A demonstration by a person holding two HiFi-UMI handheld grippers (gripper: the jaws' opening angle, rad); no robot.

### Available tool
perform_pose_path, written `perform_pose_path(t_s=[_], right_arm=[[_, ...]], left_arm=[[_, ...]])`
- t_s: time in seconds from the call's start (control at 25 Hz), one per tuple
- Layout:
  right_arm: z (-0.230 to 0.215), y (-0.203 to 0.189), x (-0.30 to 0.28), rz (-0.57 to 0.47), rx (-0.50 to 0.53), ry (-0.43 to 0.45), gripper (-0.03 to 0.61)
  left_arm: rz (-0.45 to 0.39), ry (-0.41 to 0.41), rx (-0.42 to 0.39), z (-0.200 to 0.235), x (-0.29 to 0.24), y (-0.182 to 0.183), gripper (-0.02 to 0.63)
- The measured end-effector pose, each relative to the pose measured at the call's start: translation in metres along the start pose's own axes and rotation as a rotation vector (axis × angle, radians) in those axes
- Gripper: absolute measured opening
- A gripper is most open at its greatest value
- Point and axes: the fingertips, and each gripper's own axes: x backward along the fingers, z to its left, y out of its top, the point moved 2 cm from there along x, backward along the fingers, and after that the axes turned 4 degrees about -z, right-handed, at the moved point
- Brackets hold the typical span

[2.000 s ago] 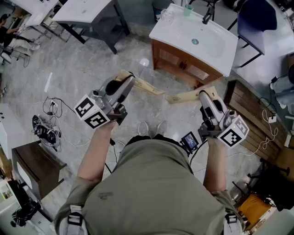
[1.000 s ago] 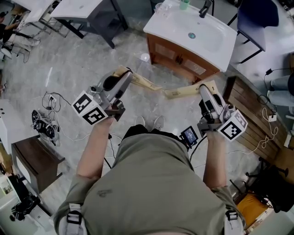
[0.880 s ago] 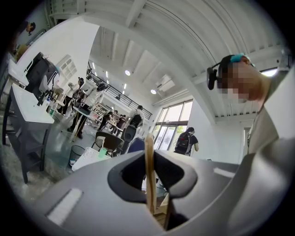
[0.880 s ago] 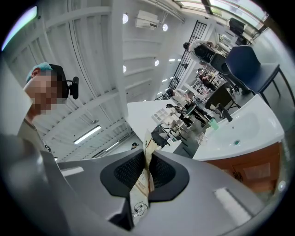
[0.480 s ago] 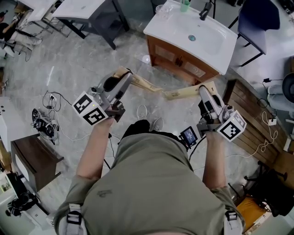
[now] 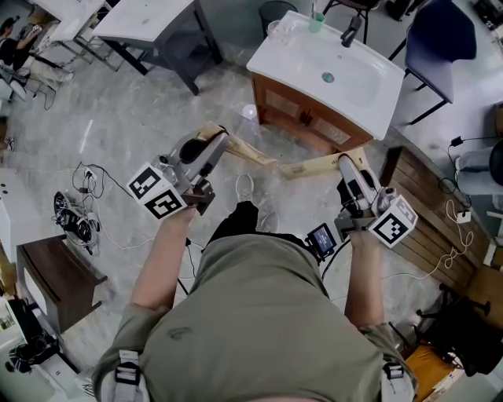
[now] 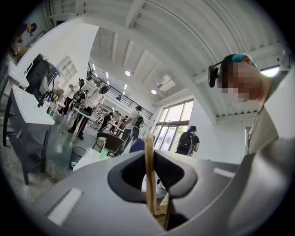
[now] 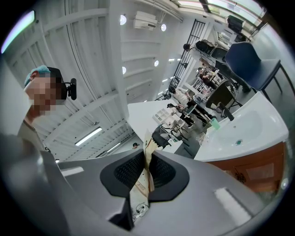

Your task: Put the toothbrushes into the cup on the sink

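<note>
The white sink (image 6: 369, 74) on a wooden cabinet stands at the top of the head view, with a green cup (image 6: 317, 21) at its back edge beside the black faucet (image 6: 350, 30). My left gripper (image 6: 215, 138) is shut on a tan paper-wrapped toothbrush (image 6: 247, 149) that points toward the sink. My right gripper (image 6: 344, 162) is shut on a second wrapped toothbrush (image 6: 314, 163). Both are held level above the floor, short of the sink. In the left gripper view the wrapper (image 7: 149, 152) stands edge-on between the pads. In the right gripper view the printed wrapper (image 8: 146, 177) is pinched, with the sink (image 8: 244, 129) and cup (image 8: 214, 123) beyond.
A dark chair (image 6: 436, 35) stands right of the sink, and wooden pallets (image 6: 428, 204) lie at the right. Grey tables (image 6: 149, 23) fill the upper left. Cables (image 6: 75, 220) and a dark cabinet (image 6: 59, 275) are on the floor at the left. People stand far off.
A foot has stepped forward under the body and the sink has shifted slightly in the head view. Both grippers keep their wrapped toothbrushes in the same pose.
</note>
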Motion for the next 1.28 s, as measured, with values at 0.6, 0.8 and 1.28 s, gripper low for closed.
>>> perform_pose_path(t_s=[0.6,0.8,1.28], right_arm=[[-0.026,-0.003,-0.06,0.026,-0.012,-0.025,0.043],[-0.038,0.001,-0.089,0.025,-0.009,-0.034,0.043],[-0.063,0.004,-0.144,0.02,-0.02,-0.072,0.043]], left_arm=[[0.009,-0.006,0.05,0.064,-0.015,0.009,0.049],[0.018,-0.012,0.059,0.093,-0.026,0.017,0.049],[0.04,-0.034,0.086,0.156,-0.05,0.031,0.049]])
